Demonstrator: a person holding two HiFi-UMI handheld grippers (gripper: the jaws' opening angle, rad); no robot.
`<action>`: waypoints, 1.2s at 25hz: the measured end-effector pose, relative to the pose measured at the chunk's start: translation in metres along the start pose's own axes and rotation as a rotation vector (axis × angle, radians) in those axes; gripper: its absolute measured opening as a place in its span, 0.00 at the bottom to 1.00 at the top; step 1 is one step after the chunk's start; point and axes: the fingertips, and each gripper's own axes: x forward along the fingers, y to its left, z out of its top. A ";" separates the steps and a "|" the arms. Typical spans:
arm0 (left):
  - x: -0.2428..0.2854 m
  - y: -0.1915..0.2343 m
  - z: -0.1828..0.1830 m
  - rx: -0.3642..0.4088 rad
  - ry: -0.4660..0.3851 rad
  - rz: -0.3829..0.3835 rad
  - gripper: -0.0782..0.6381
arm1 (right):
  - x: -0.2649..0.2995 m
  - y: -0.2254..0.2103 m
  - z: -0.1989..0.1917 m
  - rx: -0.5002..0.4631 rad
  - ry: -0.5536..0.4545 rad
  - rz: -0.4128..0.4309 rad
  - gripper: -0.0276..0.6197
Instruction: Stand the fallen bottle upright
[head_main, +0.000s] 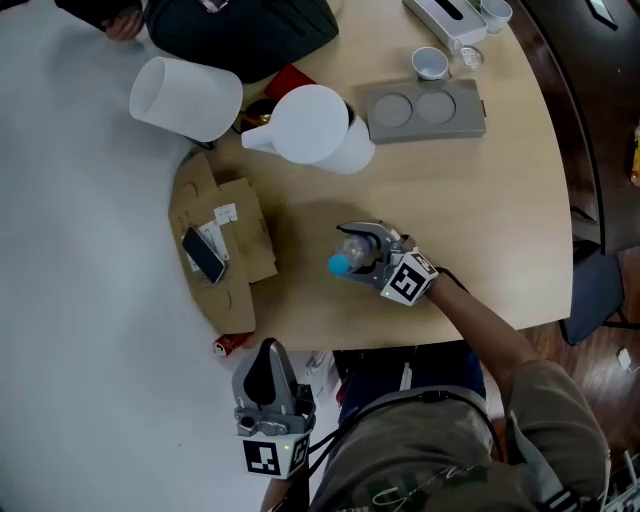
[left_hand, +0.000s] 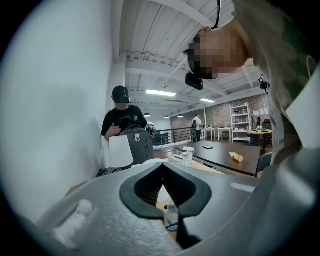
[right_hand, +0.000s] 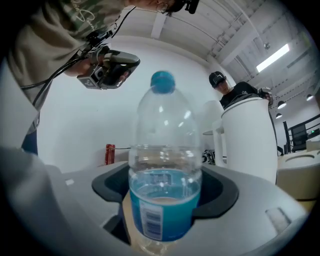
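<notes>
A clear plastic bottle with a blue cap and a blue label stands upright on the round wooden table. My right gripper reaches in level from the right, one jaw on each side of the bottle. In the right gripper view the bottle fills the middle, and the right gripper shows a little room at both pads, so it is open. My left gripper hangs off the table's near edge with its jaws together and nothing in them. It also shows in the right gripper view as the left gripper, and the left gripper has the bottle far ahead.
A white jug and a white shade-like cup stand behind the bottle. A black backpack lies at the far edge. Right of them is a grey two-hole tray. Cardboard with a phone lies left, a red can below it.
</notes>
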 end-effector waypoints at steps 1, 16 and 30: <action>0.000 0.000 0.001 -0.005 -0.009 -0.003 0.12 | -0.003 -0.001 -0.002 0.006 0.009 -0.001 0.60; -0.053 0.038 0.039 -0.114 -0.239 -0.039 0.12 | -0.131 -0.013 0.190 0.041 -0.140 -0.365 0.05; -0.128 -0.054 0.041 -0.199 -0.351 -0.206 0.12 | -0.176 0.143 0.265 0.000 -0.043 -0.370 0.05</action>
